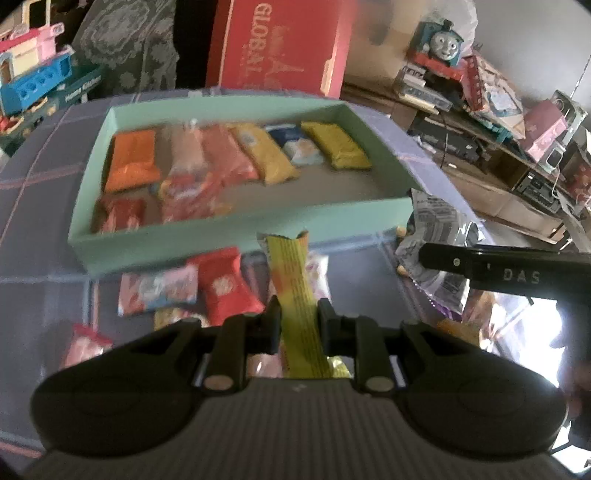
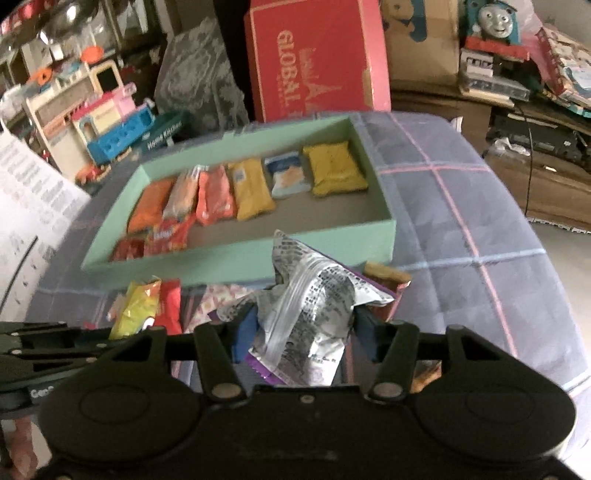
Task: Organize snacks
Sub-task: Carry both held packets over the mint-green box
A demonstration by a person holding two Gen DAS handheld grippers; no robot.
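The left gripper (image 1: 298, 321) clamps a yellow snack bar (image 1: 295, 291); the right gripper (image 2: 303, 325) grips a crumpled silver packet (image 2: 310, 306). The green tray (image 1: 236, 236) holds eight packets, mostly along its far edge; several loose packets (image 1: 221, 288) remain on the checked cloth (image 2: 461, 221) at its near edge.

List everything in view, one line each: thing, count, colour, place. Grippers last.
tray: one, mint green, on the checked cloth.
snack packets in tray: about eight, orange, red, yellow and blue, along the far wall and near left corner.
loose snack packets: several, mostly red and pink, on the cloth in front of the tray.
cloth: one, lilac with pink checks, under everything.
red box: one, upright behind the tray.
toy train: one, blue, on the cluttered shelf at right.
left gripper: shut on a yellow packet.
right gripper: shut on a crumpled silver packet.
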